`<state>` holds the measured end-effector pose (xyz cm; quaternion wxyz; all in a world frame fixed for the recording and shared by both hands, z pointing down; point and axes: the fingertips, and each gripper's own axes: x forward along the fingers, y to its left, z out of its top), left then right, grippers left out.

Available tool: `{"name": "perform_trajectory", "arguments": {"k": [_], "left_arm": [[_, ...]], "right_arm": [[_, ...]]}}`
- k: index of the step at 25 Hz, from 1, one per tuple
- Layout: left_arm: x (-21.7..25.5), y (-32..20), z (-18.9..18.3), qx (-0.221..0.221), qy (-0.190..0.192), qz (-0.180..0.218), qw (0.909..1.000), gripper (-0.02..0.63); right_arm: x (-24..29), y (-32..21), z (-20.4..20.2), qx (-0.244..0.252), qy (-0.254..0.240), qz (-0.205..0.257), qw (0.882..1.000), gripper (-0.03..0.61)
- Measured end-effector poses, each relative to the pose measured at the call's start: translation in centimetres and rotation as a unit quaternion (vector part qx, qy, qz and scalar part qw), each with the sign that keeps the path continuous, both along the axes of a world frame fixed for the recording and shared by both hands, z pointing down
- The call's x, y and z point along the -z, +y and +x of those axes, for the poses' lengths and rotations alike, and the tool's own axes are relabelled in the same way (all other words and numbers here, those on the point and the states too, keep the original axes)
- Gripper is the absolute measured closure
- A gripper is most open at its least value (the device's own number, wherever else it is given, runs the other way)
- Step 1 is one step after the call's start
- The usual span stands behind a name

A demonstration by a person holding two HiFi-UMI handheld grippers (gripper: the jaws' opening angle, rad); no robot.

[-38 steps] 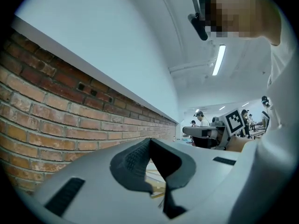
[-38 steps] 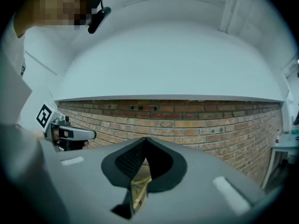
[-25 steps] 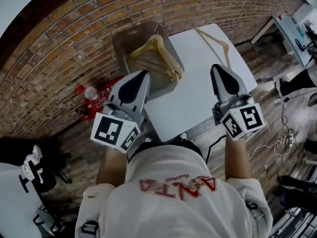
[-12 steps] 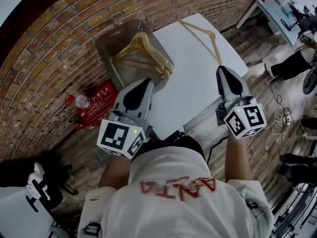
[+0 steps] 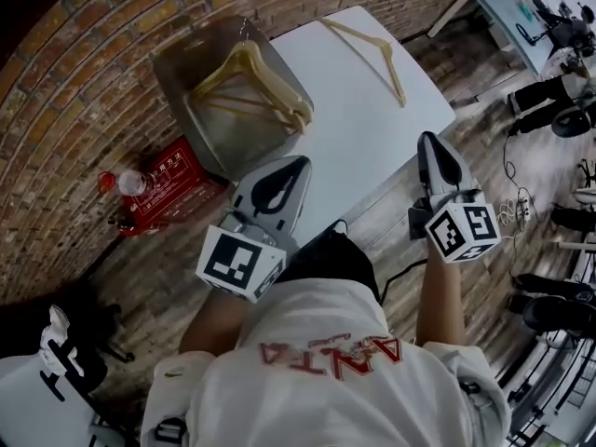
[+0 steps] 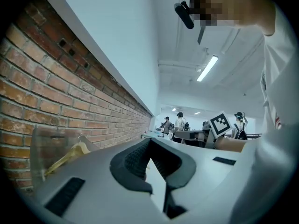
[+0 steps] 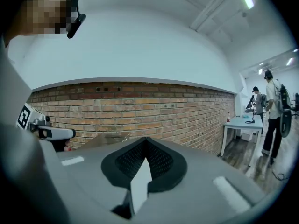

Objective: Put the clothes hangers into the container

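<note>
A grey container (image 5: 177, 68) stands at the white table's (image 5: 372, 128) left end, against the brick wall, with wooden hangers (image 5: 250, 82) lying in it. One more wooden hanger (image 5: 372, 47) lies on the table's far right part. My left gripper (image 5: 298, 163) is shut and empty at the table's near left corner, short of the container. My right gripper (image 5: 430, 140) is shut and empty, off the table's near right edge. The left gripper view shows shut jaws (image 6: 150, 143) with the container (image 6: 49, 146) and a hanger (image 6: 70, 155) off to the left. Empty, shut jaws (image 7: 145, 141) also fill the right gripper view.
A red box (image 5: 168, 194) and a bottle (image 5: 130, 182) lie on the wooden floor left of the table. Another table (image 5: 507, 7), people's legs (image 5: 549, 91) and floor cables (image 5: 521, 189) are at the right. A black stand (image 5: 65, 366) sits lower left.
Both grippers have drawn back from the table toward the person and sunk lower. The table and container now lie farther up in the head view. Both stay shut and empty.
</note>
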<state>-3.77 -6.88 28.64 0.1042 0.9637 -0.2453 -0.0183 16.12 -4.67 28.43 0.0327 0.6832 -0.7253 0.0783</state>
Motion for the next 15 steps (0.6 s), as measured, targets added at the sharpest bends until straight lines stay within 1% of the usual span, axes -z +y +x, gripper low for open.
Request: {"name": "perform_trajectory", "arguments": {"k": [2, 4, 7, 11, 15], "left_arm": [[0.1, 0.4, 1.3, -0.004, -0.001, 0.003, 1.0000, 0.604], [0.1, 0.5, 2.9, -0.006, -0.006, -0.004, 1.0000, 0.604], [-0.4, 0.3, 5.7, 0.002, -0.028, -0.007, 0.9996, 0.604], [-0.6, -0.4, 10.3, 0.034, -0.053, 0.001, 0.9980, 0.604], [-1.2, -1.1, 14.7, 0.079, -0.068, -0.006, 0.9946, 0.604]], "right_arm": [[-0.7, 0.0, 1.6, -0.005, -0.005, -0.005, 1.000, 0.575], [-0.9, -0.5, 3.8, -0.012, -0.016, -0.004, 1.000, 0.575], [-1.6, -1.8, 7.0, -0.005, -0.035, -0.004, 0.999, 0.575], [-2.9, -3.5, 12.5, 0.014, -0.061, -0.010, 0.998, 0.575], [-4.2, -5.3, 18.3, 0.037, -0.078, -0.017, 0.996, 0.575]]}}
